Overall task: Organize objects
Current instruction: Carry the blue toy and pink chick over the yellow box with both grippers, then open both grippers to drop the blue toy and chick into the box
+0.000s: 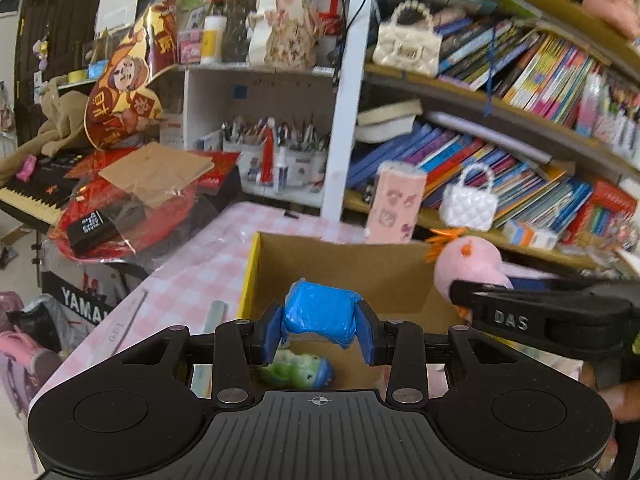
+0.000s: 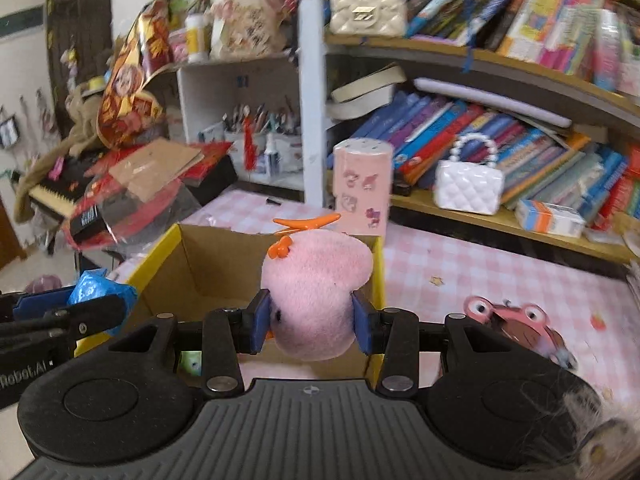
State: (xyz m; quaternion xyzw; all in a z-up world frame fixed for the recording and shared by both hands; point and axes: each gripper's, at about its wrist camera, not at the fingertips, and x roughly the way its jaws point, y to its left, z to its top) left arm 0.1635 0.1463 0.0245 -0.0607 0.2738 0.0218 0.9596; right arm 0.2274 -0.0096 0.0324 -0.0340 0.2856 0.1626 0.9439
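Observation:
My left gripper [image 1: 320, 334] is shut on a blue wrapped lump [image 1: 318, 314] and holds it over the open cardboard box [image 1: 360, 268] with yellow sides. A green and blue toy [image 1: 300, 372] lies on the box floor below it. My right gripper [image 2: 312, 326] is shut on a pink plush toy [image 2: 316, 292] with orange trim, held over the same box [image 2: 208, 264]. The plush [image 1: 468, 266] and the right gripper's finger [image 1: 520, 312] show at the right of the left wrist view. The blue lump [image 2: 96, 288] shows at the left of the right wrist view.
The box sits on a pink checked tablecloth [image 2: 460, 264]. A pink crab-like toy [image 2: 516, 320] lies on the cloth to the right. A tall pink canister [image 2: 362, 184] stands behind the box. Bookshelves with a white handbag [image 2: 468, 184] rise behind; a cluttered keyboard [image 1: 36, 196] stands left.

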